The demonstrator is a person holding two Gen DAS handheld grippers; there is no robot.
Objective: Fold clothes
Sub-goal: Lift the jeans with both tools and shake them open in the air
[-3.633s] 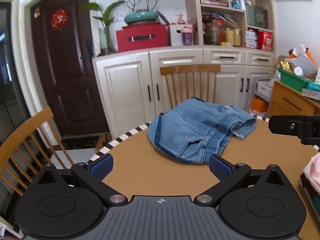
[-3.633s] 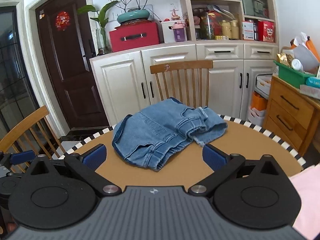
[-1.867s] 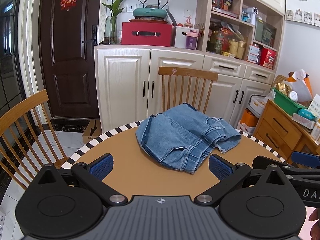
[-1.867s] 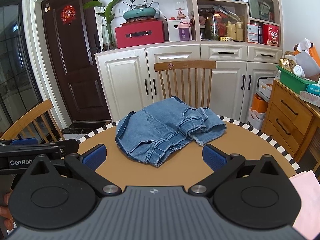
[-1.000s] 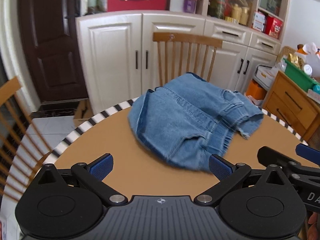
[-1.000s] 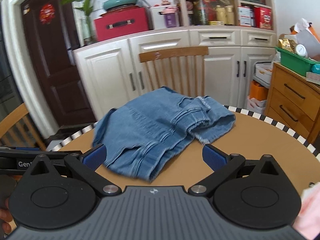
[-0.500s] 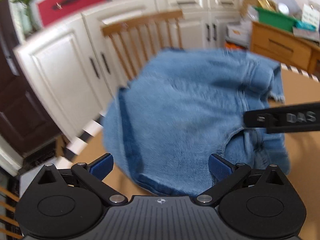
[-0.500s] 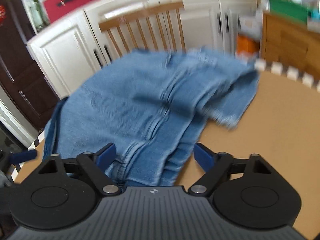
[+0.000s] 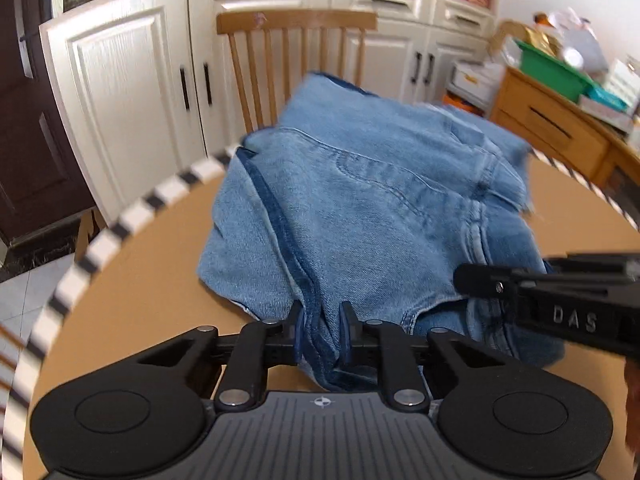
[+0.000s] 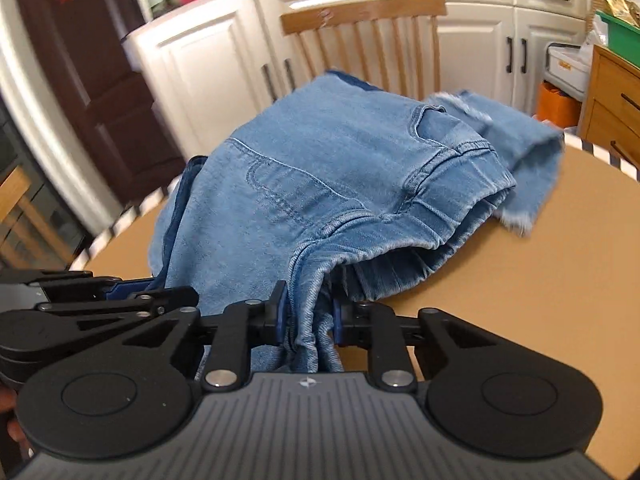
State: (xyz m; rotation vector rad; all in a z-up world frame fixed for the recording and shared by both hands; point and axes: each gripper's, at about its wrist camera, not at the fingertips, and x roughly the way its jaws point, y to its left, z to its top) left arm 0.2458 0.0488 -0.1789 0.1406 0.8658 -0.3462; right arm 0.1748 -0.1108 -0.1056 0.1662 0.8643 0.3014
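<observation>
I had both grippers pinched on the jeans (image 9: 360, 208) at their near edge: left gripper (image 9: 322, 330) on a dark fold, right gripper (image 10: 306, 316) on what looked like the waistband. The jeans lay bunched on the table (image 9: 132, 288).

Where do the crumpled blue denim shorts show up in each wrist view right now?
Left wrist view: the crumpled blue denim shorts fill the centre, near edge pinched in the left gripper; the right gripper enters at right.
Right wrist view: the shorts fill the centre, near edge pinched in the right gripper; the left gripper shows at lower left.
Shared landmark: the wooden spindle-back chair behind the shorts.
</observation>
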